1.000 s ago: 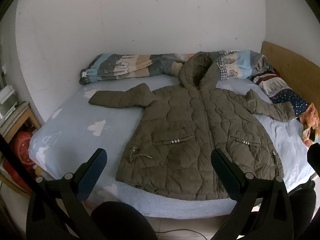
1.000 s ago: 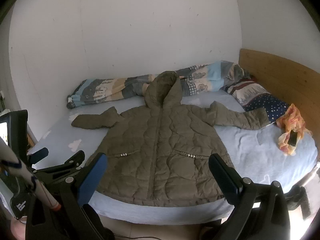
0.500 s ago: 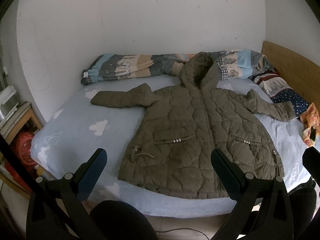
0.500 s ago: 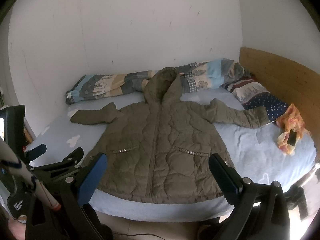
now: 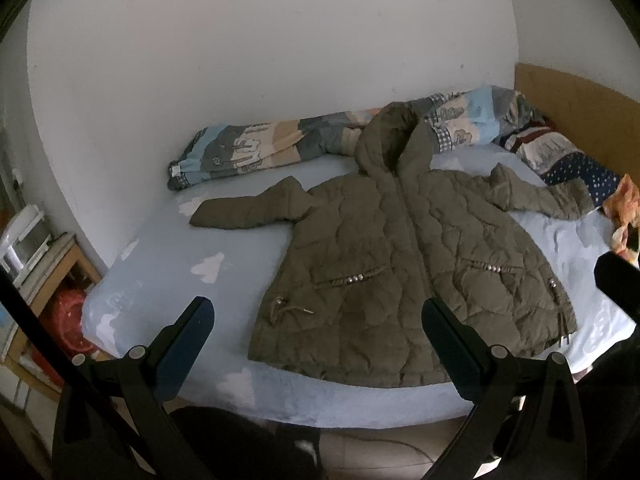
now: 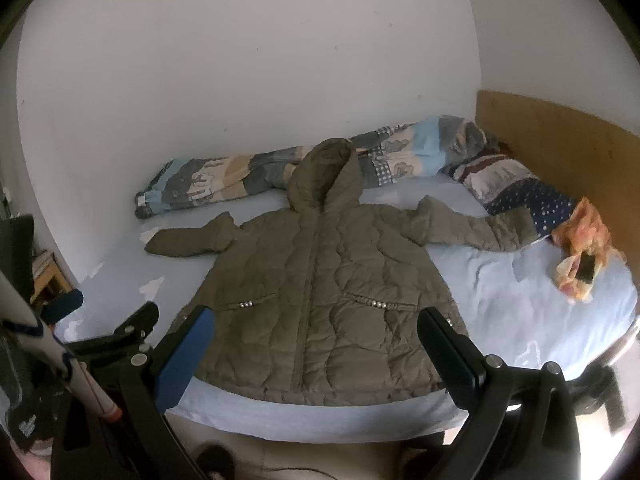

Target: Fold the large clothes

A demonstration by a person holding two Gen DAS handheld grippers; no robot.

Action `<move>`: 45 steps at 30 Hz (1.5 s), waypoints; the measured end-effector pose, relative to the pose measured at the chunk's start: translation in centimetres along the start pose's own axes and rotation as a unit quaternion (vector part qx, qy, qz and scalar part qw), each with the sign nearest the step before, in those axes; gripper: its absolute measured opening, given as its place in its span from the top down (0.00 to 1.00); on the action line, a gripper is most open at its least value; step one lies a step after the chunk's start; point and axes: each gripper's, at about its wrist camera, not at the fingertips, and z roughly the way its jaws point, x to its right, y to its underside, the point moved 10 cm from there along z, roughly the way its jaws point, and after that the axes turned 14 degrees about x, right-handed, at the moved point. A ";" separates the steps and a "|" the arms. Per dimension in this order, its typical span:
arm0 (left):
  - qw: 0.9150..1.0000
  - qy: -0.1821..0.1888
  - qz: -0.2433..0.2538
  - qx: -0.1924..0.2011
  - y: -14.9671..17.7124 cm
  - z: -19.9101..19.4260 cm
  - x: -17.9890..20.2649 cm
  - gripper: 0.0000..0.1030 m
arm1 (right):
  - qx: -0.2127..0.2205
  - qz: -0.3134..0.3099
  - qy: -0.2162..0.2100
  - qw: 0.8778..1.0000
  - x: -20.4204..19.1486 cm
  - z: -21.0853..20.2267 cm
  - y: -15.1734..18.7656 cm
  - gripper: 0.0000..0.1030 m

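Fingers (image 5: 188, 344) of the left gripper (image 5: 316, 344) are spread wide with nothing between them, hanging over the near edge of the bed (image 5: 168, 248). From this view the olive quilted jacket (image 5: 400, 280) lies flat and zipped on the light blue sheet, hood toward the far wall, both sleeves stretched out left and right. Its hood rests on a rolled patterned blanket (image 5: 260, 148) along the far side, and a dotted pillow (image 5: 576, 168) sits far right by the wooden headboard (image 5: 580, 96).

Over on the right wrist view, the right gripper (image 6: 312, 344) is also wide open and empty, apart from the jacket (image 6: 320, 288), hovering above its near hem. An orange cloth (image 6: 580, 256) lies on the sheet to the right, just beside the right sleeve's cuff. Left gripper (image 6: 100, 332) shows at the near left.
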 end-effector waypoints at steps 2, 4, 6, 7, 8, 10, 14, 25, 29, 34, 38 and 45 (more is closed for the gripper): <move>1.000 -0.001 -0.001 -0.003 -0.3 1.4 0.0 0.00 | -0.005 0.010 0.001 1.000 0.4 0.6 0.4 0.00; 1.000 0.007 -0.002 -0.001 -1.1 3.1 0.5 0.00 | -0.017 0.018 -0.001 1.000 1.2 1.6 0.8 0.00; 1.000 0.004 0.004 0.005 -2.0 4.9 0.9 0.00 | -0.023 0.023 0.005 0.999 2.4 2.9 1.1 0.00; 1.000 0.007 0.006 0.012 -2.8 6.3 1.3 0.00 | -0.024 0.029 0.011 0.999 3.3 3.7 1.2 0.00; 1.000 0.010 0.006 0.016 -3.3 7.4 1.5 0.00 | -0.026 0.034 0.021 0.999 4.3 4.2 1.4 0.00; 0.999 0.009 0.005 0.033 -4.9 10.5 2.5 0.00 | -0.028 0.044 0.043 0.998 6.6 5.7 1.6 0.00; 0.999 0.023 -0.001 0.022 -5.9 18.1 5.1 0.00 | -0.030 0.059 0.093 0.993 12.6 9.1 1.4 0.00; 1.000 0.015 0.001 -0.009 -3.1 29.2 6.6 0.00 | -0.121 0.198 0.223 0.947 35.9 17.3 6.4 0.03; 0.999 0.030 -0.007 -0.027 -2.8 30.0 6.8 0.00 | -0.131 0.278 0.260 0.915 45.8 16.4 10.6 0.18; 0.998 0.035 -0.012 -0.044 -2.0 30.4 7.3 0.00 | -0.113 0.363 0.301 0.875 56.1 15.8 16.2 0.23; 0.998 0.030 -0.002 -0.046 -1.8 31.3 8.0 0.00 | -0.117 0.415 0.335 0.838 60.1 16.7 19.0 0.24; 0.998 0.026 0.009 -0.060 -0.7 32.2 8.4 0.00 | -0.110 0.435 0.354 0.820 65.2 19.7 22.1 0.32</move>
